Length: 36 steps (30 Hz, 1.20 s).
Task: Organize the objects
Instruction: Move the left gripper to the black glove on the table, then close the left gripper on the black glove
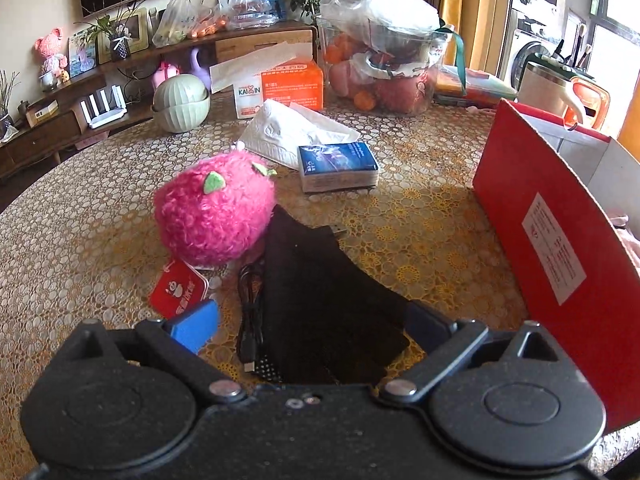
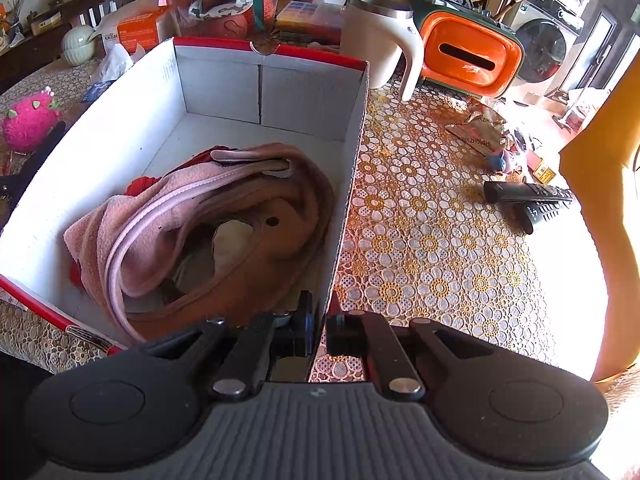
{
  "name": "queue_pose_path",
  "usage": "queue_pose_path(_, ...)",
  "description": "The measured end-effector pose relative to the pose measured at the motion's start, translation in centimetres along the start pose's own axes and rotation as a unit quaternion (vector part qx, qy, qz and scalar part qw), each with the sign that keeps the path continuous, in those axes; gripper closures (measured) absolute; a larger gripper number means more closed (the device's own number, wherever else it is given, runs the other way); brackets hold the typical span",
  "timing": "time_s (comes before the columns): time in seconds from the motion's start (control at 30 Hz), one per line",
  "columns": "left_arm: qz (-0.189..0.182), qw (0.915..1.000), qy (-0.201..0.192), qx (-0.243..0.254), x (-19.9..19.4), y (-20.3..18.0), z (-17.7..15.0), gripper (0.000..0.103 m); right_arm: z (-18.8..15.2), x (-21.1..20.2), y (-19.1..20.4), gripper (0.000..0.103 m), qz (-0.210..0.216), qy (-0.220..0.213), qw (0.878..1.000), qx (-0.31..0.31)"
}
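Ideally the wide-open left gripper [image 1: 312, 320] sinks squarely over the black cloth [image 1: 320, 280] before closing, while the right gripper [image 2: 320, 328], clamped on the box [image 2: 348, 184] wall, steadies it.

The box [image 1: 560, 240] ran off the left view's right edge, its inside mostly hidden. A black cloth [image 1: 320, 300] covered part of the cable [image 1: 250, 312]. The label [image 1: 554, 248] print was too small to read.

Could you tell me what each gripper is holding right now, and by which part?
The right gripper pinches the box by its side wall's near end. The left gripper is open, holding nothing.
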State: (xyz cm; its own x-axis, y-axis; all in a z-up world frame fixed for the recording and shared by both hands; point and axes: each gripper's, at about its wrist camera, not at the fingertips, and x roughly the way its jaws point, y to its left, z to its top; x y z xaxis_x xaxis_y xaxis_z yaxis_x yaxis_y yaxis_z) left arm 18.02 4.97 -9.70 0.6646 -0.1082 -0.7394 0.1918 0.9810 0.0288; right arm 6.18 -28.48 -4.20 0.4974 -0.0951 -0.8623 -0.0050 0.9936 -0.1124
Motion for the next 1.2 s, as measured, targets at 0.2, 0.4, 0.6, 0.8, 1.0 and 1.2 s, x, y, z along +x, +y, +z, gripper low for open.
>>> queue_pose_path(0.2, 0.008, 0.9999, 0.005, 0.005, 1.8, -0.2, 0.3, 0.017, 0.1, 0.0, 0.0, 0.098, 0.003, 0.003, 1.000, -0.004)
queue_pose_path(0.4, 0.002, 0.9999, 0.016, 0.003, 3.0, -0.2, 0.6, 0.037, 0.1, 0.0, 0.1, 0.098, 0.004, 0.003, 1.000, -0.006)
queue_pose_path(0.6, -0.001, 0.9998, 0.017, 0.004, 3.0, 0.1, 0.8, 0.084, 0.0, 0.0, 0.1, 0.098, 0.004, 0.003, 1.000, -0.006)
queue_pose_path(0.8, -0.015, 0.9999, 0.005, 0.000, 1.9, 0.5, 0.8, 0.103, 0.0, 0.0, 0.1, 0.098, 0.004, 0.003, 1.000, -0.006)
queue_pose_path(1.0, -0.019, 0.9993, -0.008, 0.031, 0.0, -0.3, 1.1, 0.103, 0.1, 0.0, 0.1, 0.098, 0.003, 0.001, 1.000, -0.005)
queue_pose_path(1.2, -0.020, 0.9995, -0.002, 0.026, -1.3, 0.3, 1.1, 0.090, 0.0, 0.0, 0.0, 0.098, 0.006, -0.002, 1.000, 0.000)
